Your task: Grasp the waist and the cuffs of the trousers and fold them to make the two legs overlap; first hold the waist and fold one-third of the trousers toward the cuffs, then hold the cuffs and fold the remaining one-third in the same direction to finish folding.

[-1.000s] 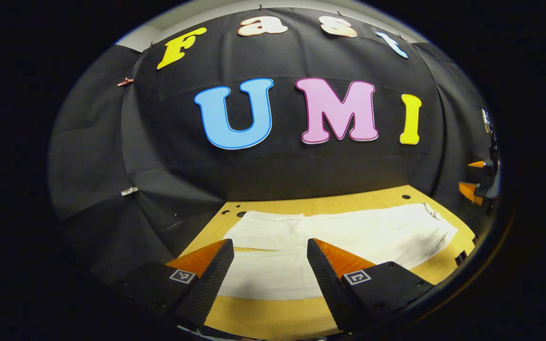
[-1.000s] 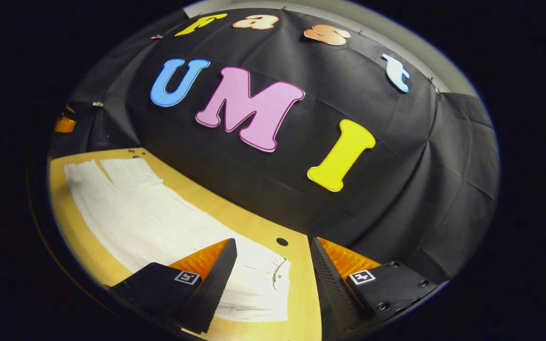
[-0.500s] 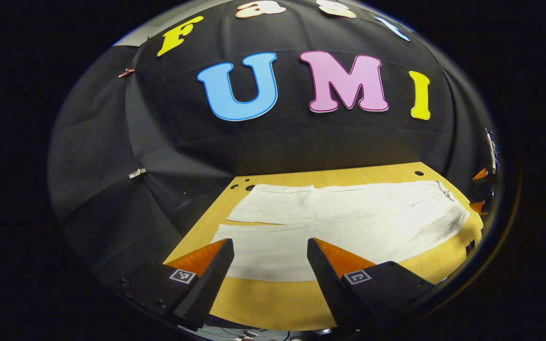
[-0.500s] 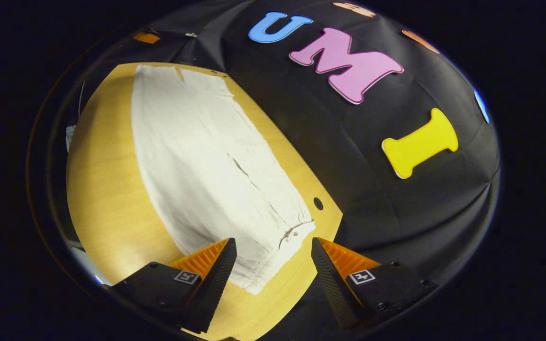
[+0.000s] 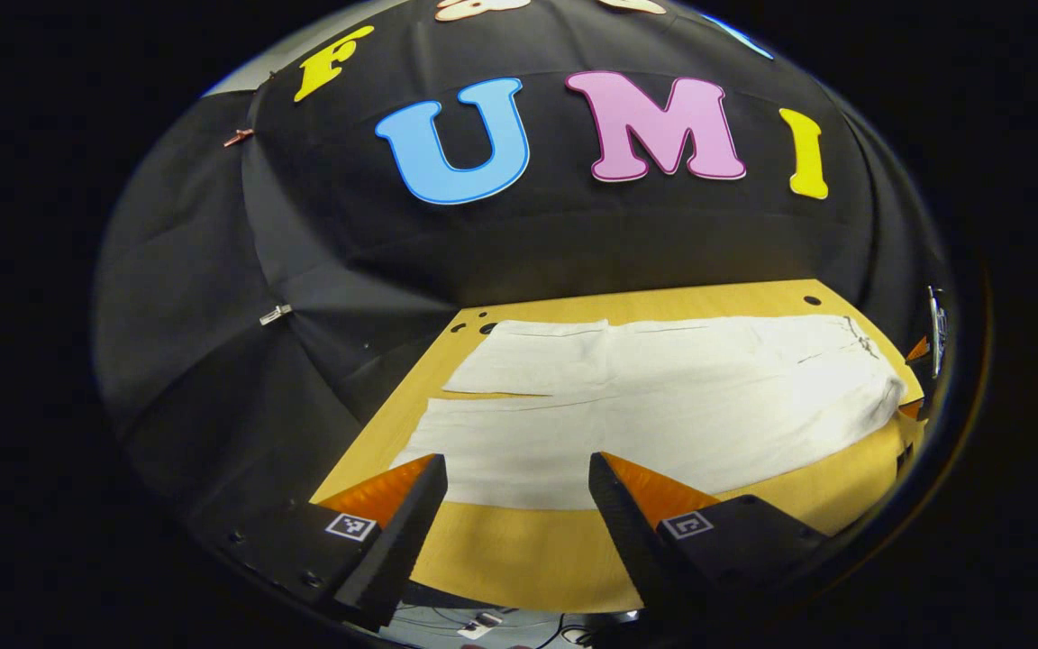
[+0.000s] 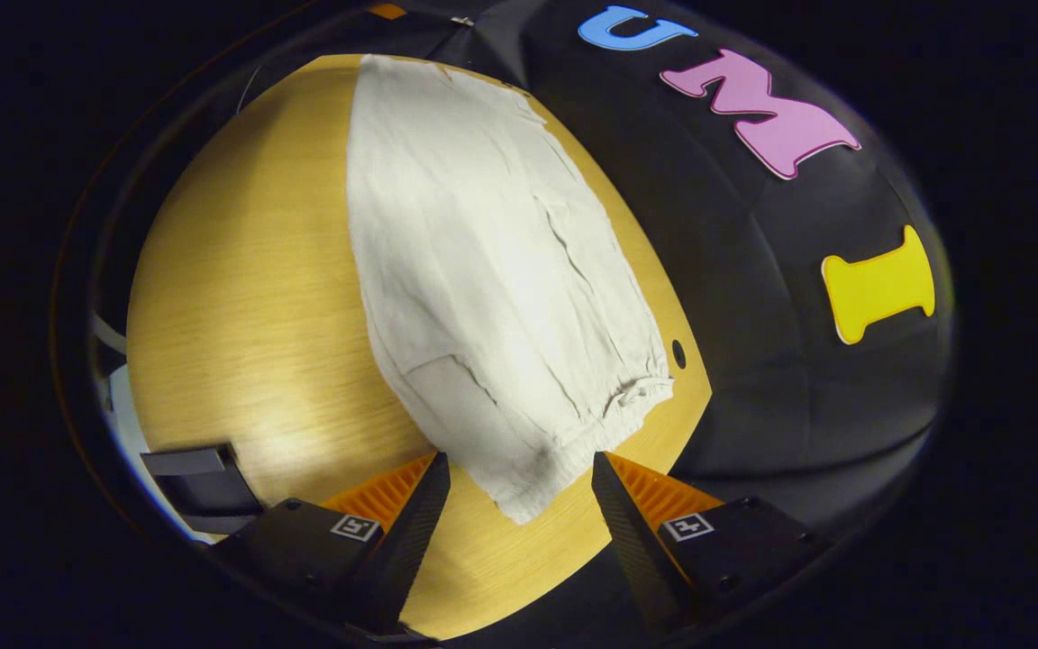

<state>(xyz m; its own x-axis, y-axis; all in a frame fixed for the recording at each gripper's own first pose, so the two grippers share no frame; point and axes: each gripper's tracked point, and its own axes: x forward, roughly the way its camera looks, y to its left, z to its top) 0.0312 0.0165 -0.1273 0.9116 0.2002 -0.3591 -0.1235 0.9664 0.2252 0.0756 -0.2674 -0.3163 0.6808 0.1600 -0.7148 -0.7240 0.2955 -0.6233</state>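
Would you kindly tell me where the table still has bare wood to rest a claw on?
A wide strip of table runs between the trousers and the near edge, ahead of the open left claw. A narrower strip lies between the trousers and the booth wall. By the waist, under the open right claw, little wood is left.

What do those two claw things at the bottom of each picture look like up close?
Each is a two-finger gripper. The left gripper and the right gripper look alike: two wedge-shaped fingers that taper to a point, with finely ribbed inner faces. Behind each finger sits a dark block with small screws, bearing a little square black-and-white marker. No cables or sleeves can be made out on them.
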